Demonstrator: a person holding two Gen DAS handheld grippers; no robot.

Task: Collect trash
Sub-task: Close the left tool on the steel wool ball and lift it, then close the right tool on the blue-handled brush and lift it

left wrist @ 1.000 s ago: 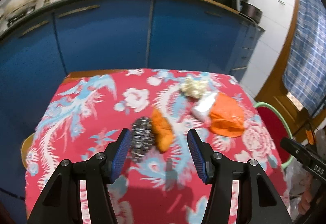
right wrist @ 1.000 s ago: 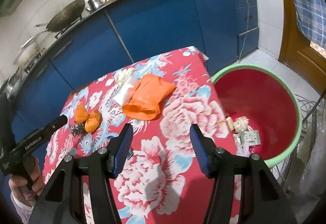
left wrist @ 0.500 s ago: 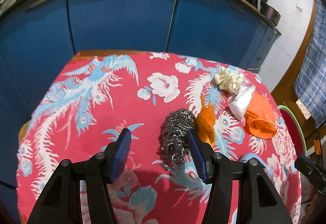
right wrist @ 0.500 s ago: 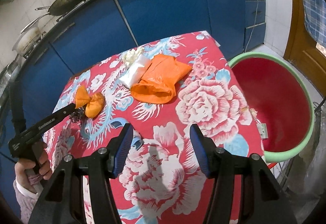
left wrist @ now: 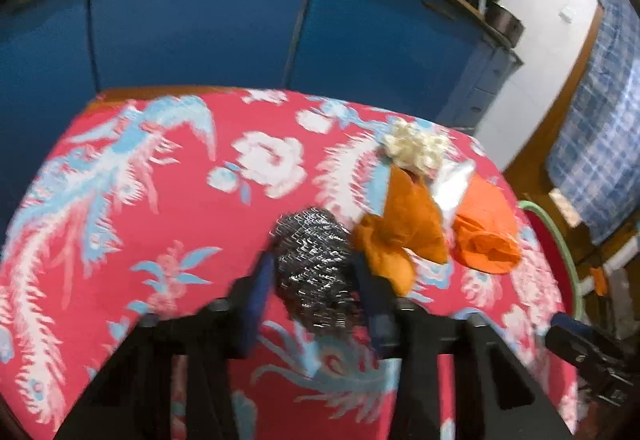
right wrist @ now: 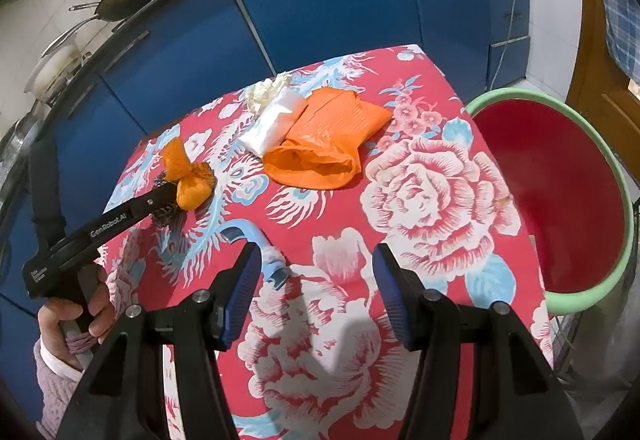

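Your left tongs (left wrist: 312, 280) have the steel scouring pad (left wrist: 314, 264) between their blue fingers, pads pressing both sides, so it looks gripped, though blur hides how firmly. It sits on the counter (left wrist: 160, 199), touching the knotted orange bag (left wrist: 400, 236) at its 3 o'clock; approach from the bag-free side so you lift only the pad. Beyond, at 1 o'clock, lie the cream wad (left wrist: 416, 149), white packet (left wrist: 452, 183) and open orange bag (left wrist: 486, 240). Your right tongs (right wrist: 316, 292) hover wide open and empty, with the blue scrap (right wrist: 256, 244) just ahead, near the red basin (right wrist: 560, 191) at 2 o'clock, probably the drop point.
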